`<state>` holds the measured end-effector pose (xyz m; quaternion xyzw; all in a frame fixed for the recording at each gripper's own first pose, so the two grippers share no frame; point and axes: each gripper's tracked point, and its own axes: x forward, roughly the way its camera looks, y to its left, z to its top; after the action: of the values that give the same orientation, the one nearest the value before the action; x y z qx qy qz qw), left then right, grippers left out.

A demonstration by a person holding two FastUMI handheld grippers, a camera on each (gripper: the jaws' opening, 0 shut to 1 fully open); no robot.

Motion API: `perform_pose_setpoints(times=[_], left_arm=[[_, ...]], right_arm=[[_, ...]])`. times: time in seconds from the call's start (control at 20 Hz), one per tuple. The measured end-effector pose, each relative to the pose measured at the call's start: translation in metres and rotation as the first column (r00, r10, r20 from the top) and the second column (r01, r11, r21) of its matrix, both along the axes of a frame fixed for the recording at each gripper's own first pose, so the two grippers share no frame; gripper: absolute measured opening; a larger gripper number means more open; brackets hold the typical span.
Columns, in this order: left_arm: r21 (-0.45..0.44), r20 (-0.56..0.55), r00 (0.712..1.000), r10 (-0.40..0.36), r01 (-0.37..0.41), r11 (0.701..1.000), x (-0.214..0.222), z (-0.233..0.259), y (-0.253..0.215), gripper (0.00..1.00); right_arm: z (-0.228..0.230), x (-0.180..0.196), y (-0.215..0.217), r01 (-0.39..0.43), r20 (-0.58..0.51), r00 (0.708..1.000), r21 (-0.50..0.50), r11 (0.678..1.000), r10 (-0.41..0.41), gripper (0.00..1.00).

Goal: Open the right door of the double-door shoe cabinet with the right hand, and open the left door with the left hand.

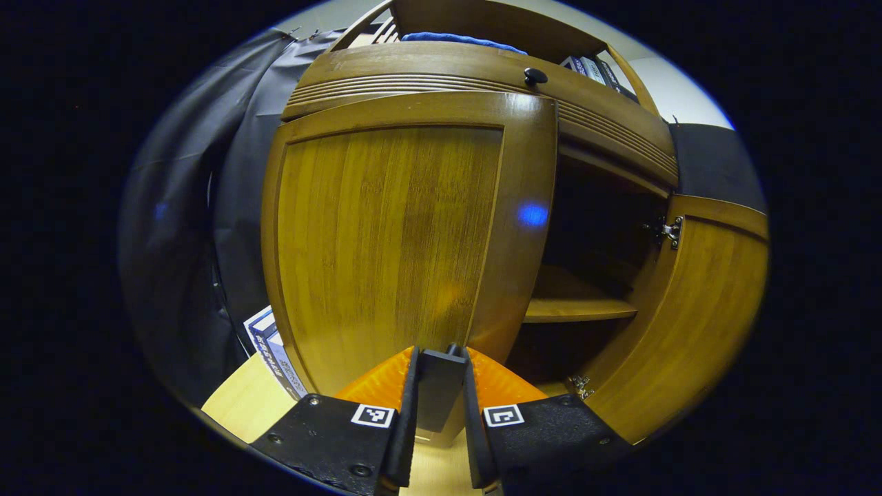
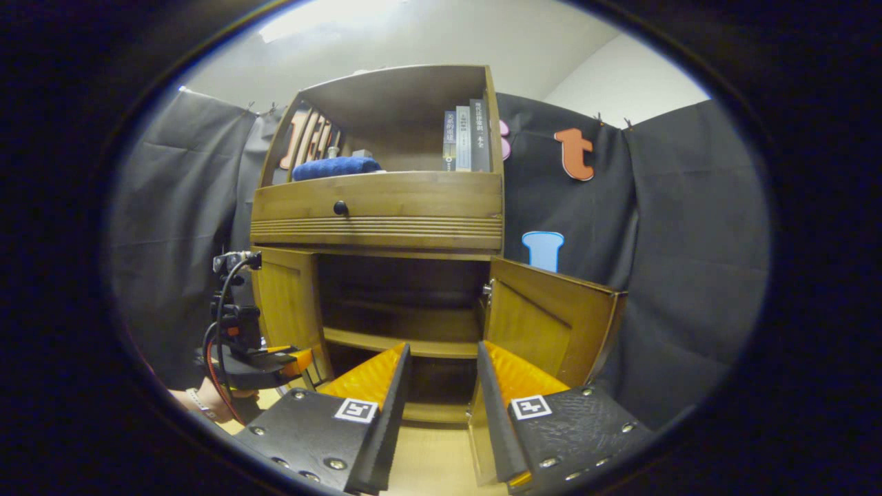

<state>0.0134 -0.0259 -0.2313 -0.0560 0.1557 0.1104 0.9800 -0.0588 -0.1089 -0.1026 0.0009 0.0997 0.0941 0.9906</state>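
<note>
1. Nearest my left camera, the left gripper [image 1: 441, 386] has its jaws clamped narrow on the dark handle [image 1: 441, 386] at the left door's [image 1: 386, 241] free edge.
2. The shoe cabinet [image 2: 375, 207] is glossy grained wood with a ribbed drawer front, standing on a pale desk [image 2: 427, 461].
3. The right door [image 2: 551, 324] stands swung out beside my right gripper [image 2: 441, 399], whose jaws are wide and empty.
4. I see dark, roomy shelves [image 2: 400, 344] inside.

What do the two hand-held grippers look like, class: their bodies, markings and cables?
Each gripper, left gripper and right gripper, has a black textured body with screws and a square black-and-white marker tag at each finger's base. In the right gripper view, the left gripper carries a black camera mount and a red cable.
</note>
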Motion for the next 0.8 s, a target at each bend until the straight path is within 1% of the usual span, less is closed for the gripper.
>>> perform_pose_setpoints(times=[0.05, 0.1, 0.15, 0.2, 0.3, 0.35, 0.4, 0.45, 0.5, 0.55, 0.75, 0.8], left_arm=[[-0.004, 0.000, 1.000, 0.002, -0.002, 1.000, -0.003, 0.001, 0.001, 0.34], [-0.007, 0.000, 1.000, 0.004, -0.004, 1.000, -0.007, 0.001, 0.001, 0.34], [-0.009, 0.000, 1.000, 0.004, -0.004, 1.000, -0.009, 0.002, 0.002, 0.31], [-0.012, -0.002, 1.000, 0.007, -0.007, 1.000, -0.012, 0.002, 0.003, 0.33], [-0.021, -0.004, 1.000, 0.017, -0.017, 1.000, -0.018, 0.003, 0.005, 0.33], [-0.025, -0.006, 1.000, 0.021, -0.021, 0.999, -0.022, 0.003, 0.005, 0.33], [-0.027, -0.007, 1.000, 0.025, -0.025, 0.999, -0.025, 0.003, 0.006, 0.33], [-0.026, -0.011, 1.000, 0.027, -0.027, 0.999, -0.029, 0.004, 0.007, 0.35], [-0.026, -0.012, 0.999, 0.030, -0.030, 0.999, -0.032, 0.004, 0.008, 0.33], [-0.029, -0.011, 0.999, 0.034, -0.034, 0.999, -0.035, 0.005, 0.010, 0.33], [-0.058, -0.004, 0.999, 0.047, -0.048, 0.997, -0.050, 0.008, 0.014, 0.33], [-0.063, -0.002, 0.999, 0.048, -0.048, 0.997, -0.054, 0.009, 0.016, 0.31]], right_arm=[[-0.001, 0.001, 0.002, -0.009, -0.002, 1.000, 0.003, 1.000, 0.009, 0.56], [-0.002, 0.002, 0.005, -0.017, -0.005, 1.000, 0.007, 1.000, 0.017, 0.53], [-0.003, 0.003, 0.008, -0.025, -0.009, 1.000, 0.010, 1.000, 0.026, 0.56], [-0.004, 0.004, 0.011, -0.035, -0.012, 0.999, 0.012, 0.999, 0.035, 0.56], [-0.006, 0.006, 0.016, -0.052, -0.017, 0.998, 0.013, 0.999, 0.052, 0.56], [-0.007, 0.008, 0.019, -0.061, -0.020, 0.998, 0.013, 0.998, 0.061, 0.53], [-0.008, 0.009, 0.022, -0.071, -0.023, 0.997, 0.014, 0.997, 0.071, 0.56], [-0.010, 0.010, 0.024, -0.081, -0.028, 0.996, 0.016, 0.997, 0.081, 0.56], [-0.012, 0.010, 0.027, -0.092, -0.031, 0.995, 0.018, 0.996, 0.093, 0.56], [-0.013, 0.010, 0.030, -0.103, -0.034, 0.994, 0.020, 0.994, 0.104, 0.53], [-0.017, 0.014, 0.044, -0.151, -0.044, 0.987, 0.026, 0.988, 0.152, 0.53], [-0.018, 0.013, 0.049, -0.163, -0.046, 0.985, 0.029, 0.986, 0.164, 0.53]])
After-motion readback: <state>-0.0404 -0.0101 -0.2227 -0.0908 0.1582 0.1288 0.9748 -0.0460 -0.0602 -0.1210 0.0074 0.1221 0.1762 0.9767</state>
